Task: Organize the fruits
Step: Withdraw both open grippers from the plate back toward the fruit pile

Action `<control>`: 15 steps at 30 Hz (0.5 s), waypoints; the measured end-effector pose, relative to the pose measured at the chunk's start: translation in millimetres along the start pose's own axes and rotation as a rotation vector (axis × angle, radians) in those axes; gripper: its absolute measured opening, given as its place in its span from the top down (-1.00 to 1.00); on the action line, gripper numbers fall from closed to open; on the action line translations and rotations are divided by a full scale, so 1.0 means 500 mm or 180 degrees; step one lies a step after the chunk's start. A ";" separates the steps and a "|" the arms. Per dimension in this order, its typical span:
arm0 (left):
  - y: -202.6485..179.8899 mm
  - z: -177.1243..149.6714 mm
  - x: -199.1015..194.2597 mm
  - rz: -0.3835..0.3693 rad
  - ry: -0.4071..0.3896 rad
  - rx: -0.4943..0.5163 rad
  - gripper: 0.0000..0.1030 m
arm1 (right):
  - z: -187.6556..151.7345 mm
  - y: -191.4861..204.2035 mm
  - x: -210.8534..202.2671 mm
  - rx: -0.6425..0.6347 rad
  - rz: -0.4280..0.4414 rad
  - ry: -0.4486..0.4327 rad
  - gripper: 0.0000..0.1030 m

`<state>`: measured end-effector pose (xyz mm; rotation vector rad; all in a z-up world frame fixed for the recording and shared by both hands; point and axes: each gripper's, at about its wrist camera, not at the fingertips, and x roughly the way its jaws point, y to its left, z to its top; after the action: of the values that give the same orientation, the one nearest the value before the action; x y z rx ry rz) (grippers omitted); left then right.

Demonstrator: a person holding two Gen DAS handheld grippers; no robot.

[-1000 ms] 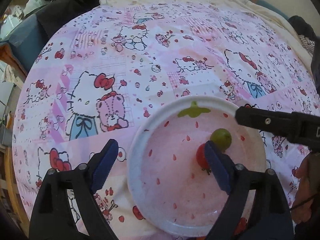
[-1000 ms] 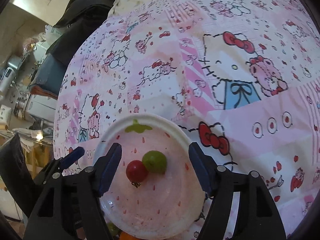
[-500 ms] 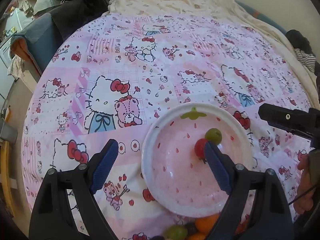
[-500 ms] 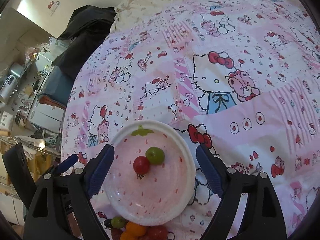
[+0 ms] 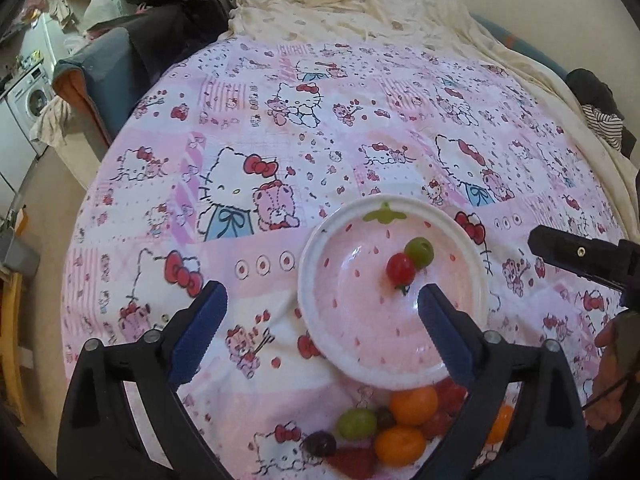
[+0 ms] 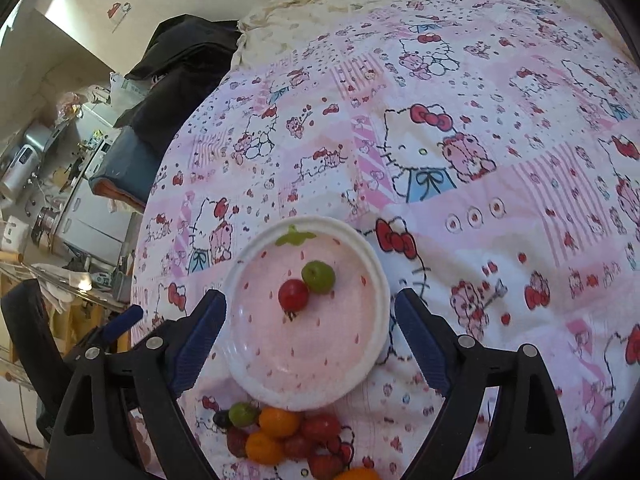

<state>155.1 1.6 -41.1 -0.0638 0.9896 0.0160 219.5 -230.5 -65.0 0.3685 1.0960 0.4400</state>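
A red tomato [image 6: 293,294] and a green fruit [image 6: 318,277] touch inside the pink plate [image 6: 256,376]. More fruit [image 6: 280,434] sits just below the plate. Both claws, left [image 5: 320,312] and right [image 6: 310,330], are wide apart and hold nothing.

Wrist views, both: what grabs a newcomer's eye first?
The pink strawberry-print plate sits mid-frame on the Hello Kitty bedspread, holding just a red tomato touching a green fruit. Below its near rim lies a pile of loose fruit. Both tongs, left and right, hang open and empty.
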 end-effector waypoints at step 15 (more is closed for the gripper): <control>0.051 -0.100 -0.056 0.0083 0.0282 -0.0209 -0.84 | -0.137 -0.022 -0.070 0.0127 -0.0087 0.0168 -0.73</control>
<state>96.9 24.3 -46.0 -0.1125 1.0784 0.0701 145.4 -253.3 -71.9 0.3784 1.1611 0.4058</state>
